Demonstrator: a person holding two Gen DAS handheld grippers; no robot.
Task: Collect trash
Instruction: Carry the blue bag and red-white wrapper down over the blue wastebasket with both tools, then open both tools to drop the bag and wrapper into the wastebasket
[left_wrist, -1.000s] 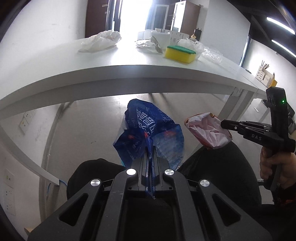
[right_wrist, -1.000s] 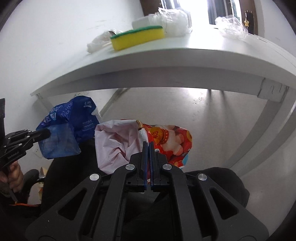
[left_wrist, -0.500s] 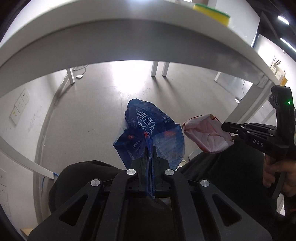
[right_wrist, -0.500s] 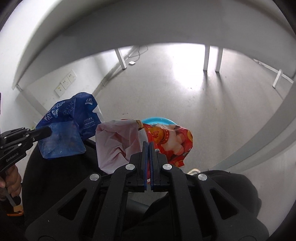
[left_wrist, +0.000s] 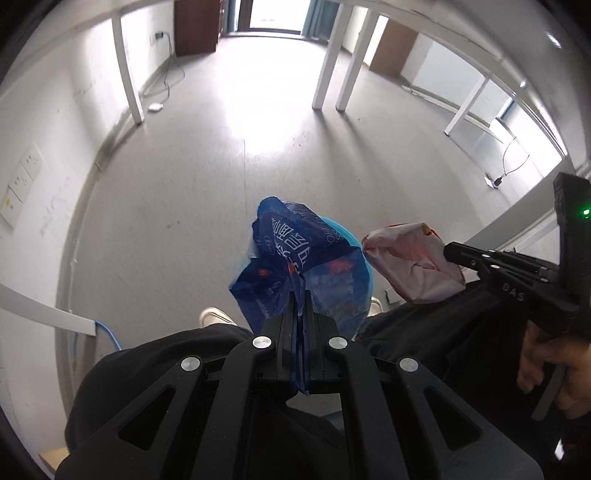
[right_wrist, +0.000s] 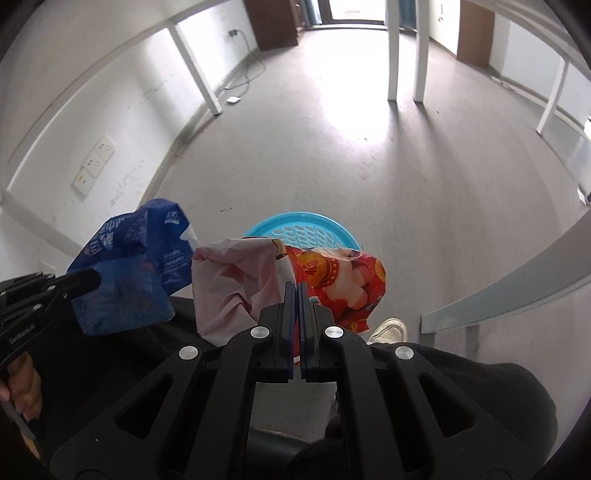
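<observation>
My left gripper (left_wrist: 298, 295) is shut on a crumpled blue plastic wrapper (left_wrist: 295, 254), which also shows at the left of the right wrist view (right_wrist: 136, 266). My right gripper (right_wrist: 297, 288) is shut on a red and pink snack bag (right_wrist: 332, 277), which also shows in the left wrist view (left_wrist: 410, 266). Both pieces hang over a light blue perforated basket (right_wrist: 306, 230) on the floor, mostly hidden behind them; a sliver of its rim shows in the left wrist view (left_wrist: 343, 232).
White table legs (left_wrist: 328, 55) stand on the grey floor ahead. A wall with sockets (right_wrist: 94, 164) runs along the left. A table rail (right_wrist: 509, 291) crosses the right. The person's dark-trousered legs and white shoes (right_wrist: 388, 328) are below the grippers.
Both grippers have dropped below the tabletop and tilted down toward the floor with the wrappers still held. The blue basket has come into view under them.
</observation>
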